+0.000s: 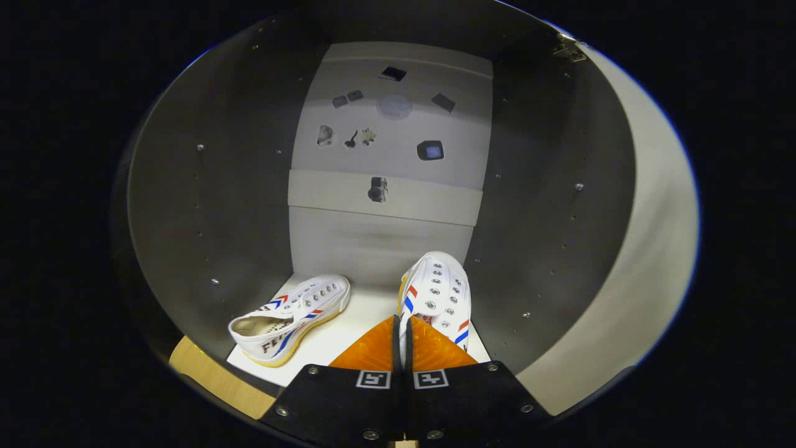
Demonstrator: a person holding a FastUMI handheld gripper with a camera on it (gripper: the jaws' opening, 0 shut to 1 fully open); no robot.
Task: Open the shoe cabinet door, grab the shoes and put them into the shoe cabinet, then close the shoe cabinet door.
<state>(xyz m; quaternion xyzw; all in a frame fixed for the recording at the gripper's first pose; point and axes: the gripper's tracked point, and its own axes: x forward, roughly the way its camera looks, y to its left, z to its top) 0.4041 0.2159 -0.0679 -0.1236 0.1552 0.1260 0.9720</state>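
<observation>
The gripper (403, 339) reaches into the open cabinet (205, 205) with its two orange fingers (370, 354) drawn nearly together, clamped on the thin heel edge of the right shoe (438, 295); a sliver of white canvas shows in the narrow slit between them, so both pads appear to press on it. That shoe runs straight ahead from the gripper, its long axis in line with the fingers, toe pointing toward the cabinet's pale back wall (385, 155) and heel at the fingertips. Whether its sole already rests on the white shelf floor (367, 311) or hangs just above it cannot be told from this angle. The left shoe (292, 317) already lies on that floor, to the left of the held shoe and apart from it, lying at a slant with its toe pointing inward toward the back wall and its open heel toward the cabinet's front edge. The held shoe sits near the cabinet's right wall (547, 205), with a bare strip of floor between the two shoes. My judgement is that the next move turns on this straight-ahead alignment: the fingers need only part and draw back along the shoe's own axis, without swinging left toward the other shoe. The door (659, 249) stands open to the right of the cabinet, and closing it remains to be done.
</observation>
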